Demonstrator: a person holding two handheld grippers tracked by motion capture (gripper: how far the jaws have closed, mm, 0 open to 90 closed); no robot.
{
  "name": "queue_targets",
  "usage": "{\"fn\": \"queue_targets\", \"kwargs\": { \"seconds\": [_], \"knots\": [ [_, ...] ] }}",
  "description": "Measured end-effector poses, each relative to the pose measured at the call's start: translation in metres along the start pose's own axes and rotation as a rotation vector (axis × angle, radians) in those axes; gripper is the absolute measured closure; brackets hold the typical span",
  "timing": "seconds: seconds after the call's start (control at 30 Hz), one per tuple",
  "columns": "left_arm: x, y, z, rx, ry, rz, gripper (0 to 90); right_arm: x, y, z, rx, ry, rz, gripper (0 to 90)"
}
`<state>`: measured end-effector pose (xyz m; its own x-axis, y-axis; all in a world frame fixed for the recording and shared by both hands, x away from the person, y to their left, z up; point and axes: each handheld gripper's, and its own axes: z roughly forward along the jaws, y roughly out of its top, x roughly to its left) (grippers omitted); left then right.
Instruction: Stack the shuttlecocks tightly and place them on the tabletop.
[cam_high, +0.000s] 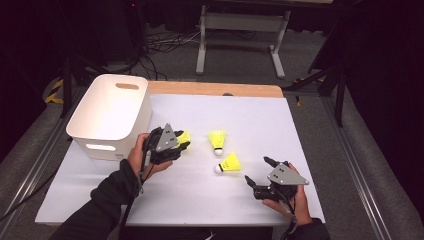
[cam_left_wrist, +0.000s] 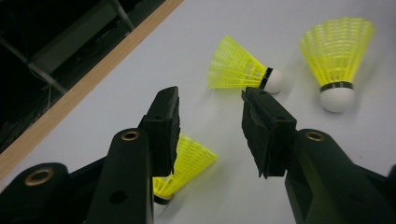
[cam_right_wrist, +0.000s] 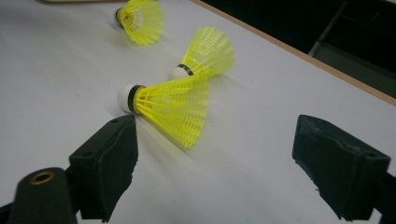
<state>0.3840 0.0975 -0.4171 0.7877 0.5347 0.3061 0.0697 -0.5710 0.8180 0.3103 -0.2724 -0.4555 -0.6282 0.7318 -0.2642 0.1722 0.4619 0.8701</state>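
Three yellow shuttlecocks lie on a white table (cam_high: 300, 150), a white bin (cam_high: 107, 115) standing at far left; the work in hand looks to be gathering them into that bin. The left gripper (cam_high: 181, 144) hangs just right of the bin over the leftmost shuttlecock (cam_left_wrist: 184, 168), jaws apart w/ nothing between them; in the left gripper view the skirt of that shuttlecock pokes out from under one jaw, lying on the table, not pinched. The middle shuttlecock (cam_high: 217, 140) rests cork toward the near edge, approx. table centre. The nearest shuttlecock (cam_high: 228, 164) lies on its side just near of it, cork to the left. The right gripper (cam_high: 257, 172), at near right, is spread wide & empty, aimed at that nearest one; the right gripper view has the skirt lying close in front of one jaw, not touching.

Judgement: the step is a pick-up by the left gripper, w/ the right lining up its own. To do it well, lower the left jaws so they straddle the shuttlecock near the dark band where cork meets skirt, not the flared mesh, which would prob. crush or spring out. Close gently, lift straight, then carry left over the bin rim before letting go. The right should come in square to its skirt & avoid nudging the cork, since it could roll.
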Motion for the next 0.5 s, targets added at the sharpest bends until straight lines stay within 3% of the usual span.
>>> {"fn": "queue_targets", "kwargs": {
  "seconds": [0.33, 0.5],
  "knots": [
    [-0.011, -0.034, -0.050, -0.114, -0.011, 0.045, 52.0, -0.002, -0.001, 0.001, 0.002, 0.027, 0.026, 19.3],
    [-0.012, -0.050, -0.059, -0.122, -0.008, 0.024, 47.4, -0.003, -0.001, 0.000, 0.001, 0.047, 0.030, 20.5]
  ]
}}
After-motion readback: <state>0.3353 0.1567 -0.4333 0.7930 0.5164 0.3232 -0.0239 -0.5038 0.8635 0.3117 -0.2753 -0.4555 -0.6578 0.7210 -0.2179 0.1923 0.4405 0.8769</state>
